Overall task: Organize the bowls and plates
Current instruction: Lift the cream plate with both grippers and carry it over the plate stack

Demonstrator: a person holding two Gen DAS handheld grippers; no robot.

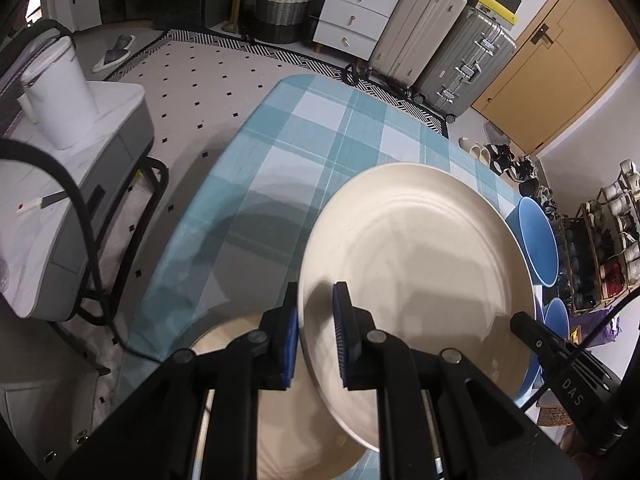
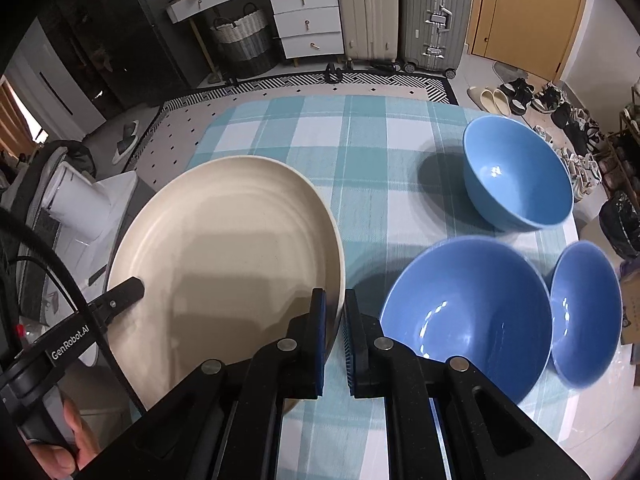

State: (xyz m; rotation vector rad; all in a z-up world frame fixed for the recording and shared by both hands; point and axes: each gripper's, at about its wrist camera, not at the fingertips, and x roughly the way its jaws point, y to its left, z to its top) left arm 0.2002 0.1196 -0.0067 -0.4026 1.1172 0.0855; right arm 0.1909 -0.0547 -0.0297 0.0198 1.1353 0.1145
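Note:
A large cream plate (image 1: 416, 256) (image 2: 224, 248) hangs tilted above the blue checked tablecloth (image 1: 304, 148) (image 2: 360, 160), held by both grippers. My left gripper (image 1: 318, 332) is shut on its left rim, and my right gripper (image 2: 335, 336) is shut on its right rim. Each gripper's tip shows in the other view at the plate's far rim. A second cream plate (image 1: 280, 424) lies on the cloth beneath the left gripper. Three blue bowls stand upright to the right: one far back (image 2: 520, 176), a large near one (image 2: 468, 312), a smaller one (image 2: 588, 312) beside it.
A white side table (image 1: 116, 96) with a white jug (image 1: 60, 92) stands left of the table. Suitcases (image 2: 400, 12), a drawer unit (image 2: 308, 16) and a woven basket (image 2: 244, 36) line the far wall. Shoes (image 2: 520, 96) lie at the right. A person's hand (image 2: 68, 440) grips the left tool.

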